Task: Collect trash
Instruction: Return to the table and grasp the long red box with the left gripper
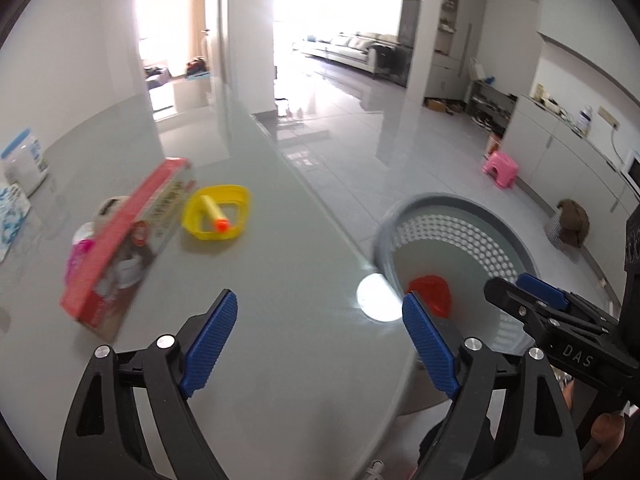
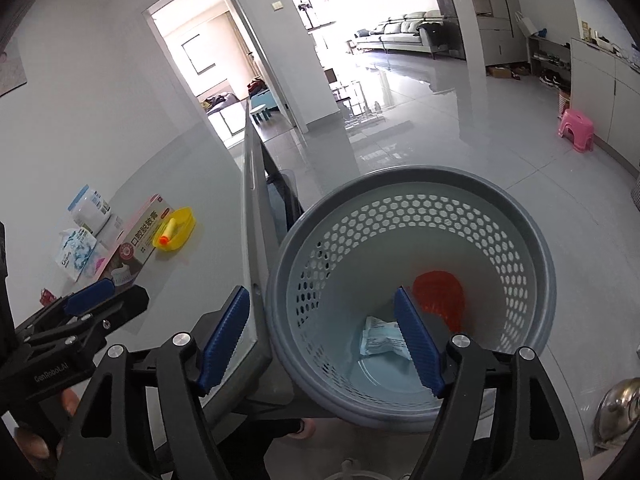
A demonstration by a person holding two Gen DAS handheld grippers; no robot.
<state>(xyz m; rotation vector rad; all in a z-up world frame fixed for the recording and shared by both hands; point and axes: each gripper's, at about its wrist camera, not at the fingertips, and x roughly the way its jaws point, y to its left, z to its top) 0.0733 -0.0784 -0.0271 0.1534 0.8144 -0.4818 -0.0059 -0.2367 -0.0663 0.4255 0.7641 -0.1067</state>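
Observation:
A grey perforated bin (image 2: 416, 240) stands on the floor against the table's right edge; it also shows in the left wrist view (image 1: 452, 236). Inside lie a red-orange piece (image 2: 440, 292) and a pale blue wrapper (image 2: 380, 340). My right gripper (image 2: 320, 336) is open and empty above the bin's near rim. My left gripper (image 1: 320, 344) is open and empty over the grey table (image 1: 280, 280). On the table lie a red-pink box (image 1: 128, 240), a yellow dish (image 1: 218, 212) holding a foam dart (image 1: 214, 216), and a pink wrapper (image 1: 80, 248).
A white jar with a blue lid (image 1: 24, 164) and a tissue pack (image 2: 78, 252) sit at the table's far left by the wall. A pink stool (image 1: 500, 168) stands on the tiled floor. A brown bundle (image 1: 568, 224) lies by the cabinets.

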